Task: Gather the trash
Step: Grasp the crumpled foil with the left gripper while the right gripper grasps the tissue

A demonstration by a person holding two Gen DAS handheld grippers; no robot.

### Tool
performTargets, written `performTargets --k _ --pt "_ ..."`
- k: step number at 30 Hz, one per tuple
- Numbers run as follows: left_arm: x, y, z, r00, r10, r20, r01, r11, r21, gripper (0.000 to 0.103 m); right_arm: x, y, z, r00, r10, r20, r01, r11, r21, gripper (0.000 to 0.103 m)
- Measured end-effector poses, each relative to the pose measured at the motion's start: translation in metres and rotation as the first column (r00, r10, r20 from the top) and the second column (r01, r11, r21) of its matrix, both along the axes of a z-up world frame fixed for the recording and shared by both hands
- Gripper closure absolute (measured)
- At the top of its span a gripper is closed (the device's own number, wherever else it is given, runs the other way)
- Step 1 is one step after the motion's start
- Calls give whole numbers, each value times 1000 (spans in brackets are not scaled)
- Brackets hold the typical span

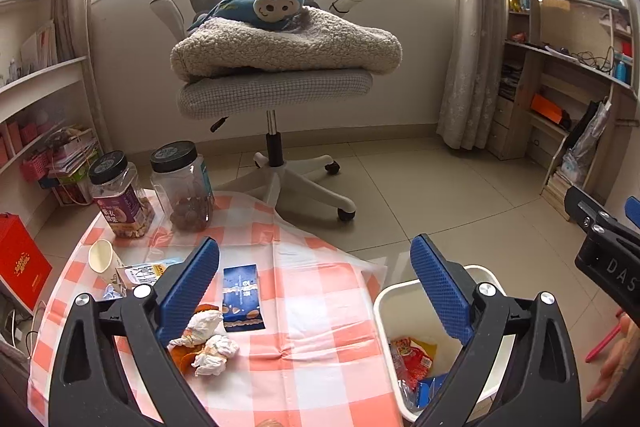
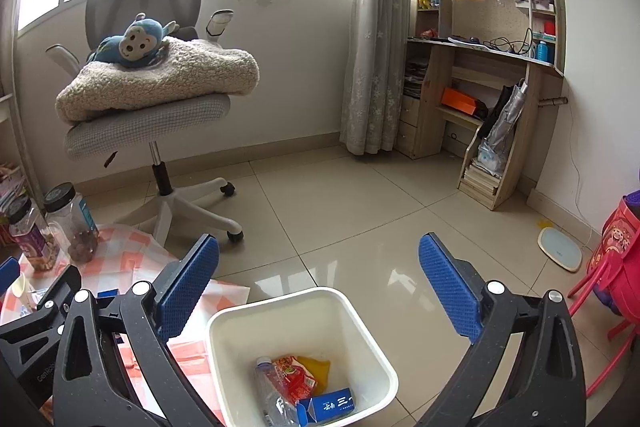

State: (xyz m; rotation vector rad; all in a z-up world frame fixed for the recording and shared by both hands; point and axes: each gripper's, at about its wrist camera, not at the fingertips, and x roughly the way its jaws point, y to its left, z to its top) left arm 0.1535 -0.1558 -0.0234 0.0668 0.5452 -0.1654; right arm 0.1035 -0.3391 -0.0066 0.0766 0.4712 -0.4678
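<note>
A white trash bin (image 2: 372,367) stands on the floor beside the table and holds a plastic bottle (image 2: 276,395), a red wrapper (image 2: 294,377) and a blue carton (image 2: 332,405); it also shows in the left wrist view (image 1: 384,307). On the checked tablecloth (image 1: 312,307) lie crumpled tissues (image 1: 208,343), a dark blue packet (image 1: 242,297), a paper cup (image 1: 102,259) and a small carton (image 1: 140,273). My left gripper (image 1: 316,291) is open and empty above the table's right edge. My right gripper (image 2: 320,291) is open and empty above the bin.
Two black-lidded snack jars (image 1: 120,199) (image 1: 184,187) stand at the table's far left. An office chair (image 1: 276,83) with a blanket and plush toy stands beyond. A wooden shelf unit (image 2: 488,87) is at the right wall, a red chair (image 2: 608,287) nearby.
</note>
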Motion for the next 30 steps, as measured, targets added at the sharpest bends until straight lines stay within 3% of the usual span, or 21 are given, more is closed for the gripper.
performTargets --k 4,10,13,19,23,24,26,27,30 --pt "8 35 -10 998 57 -25 -58 998 -20 9 12 29 -3 999 48 -21 -49 999 -13 7" --pt "39 87 -29 977 174 -126 -170 984 46 9 40 78 -18 985 139 -98 -142 990 -25 7" --pt "64 130 -49 925 309 -220 -302 951 67 9 54 99 -25 975 182 -125 -183 983 4 7" --pt "101 204 -108 782 460 -420 -458 882 111 9 86 131 -43 950 247 -190 -241 969 54 7" --pt "110 235 -137 754 390 -529 -448 894 20 9 104 143 -67 917 304 -258 -262 947 185 7" --pt "111 239 -141 748 377 -545 -447 894 5 12 109 146 -74 906 324 -273 -266 936 231 7" --pt "111 247 -148 747 315 -585 -419 907 -47 34 117 153 -90 876 369 -312 -268 908 322 7" --pt "111 249 -149 748 280 -602 -397 915 -69 50 122 158 -100 855 396 -336 -271 891 364 7" --pt "102 251 -136 772 256 -581 -354 934 -58 73 129 176 -126 800 458 -388 -266 850 455 7"
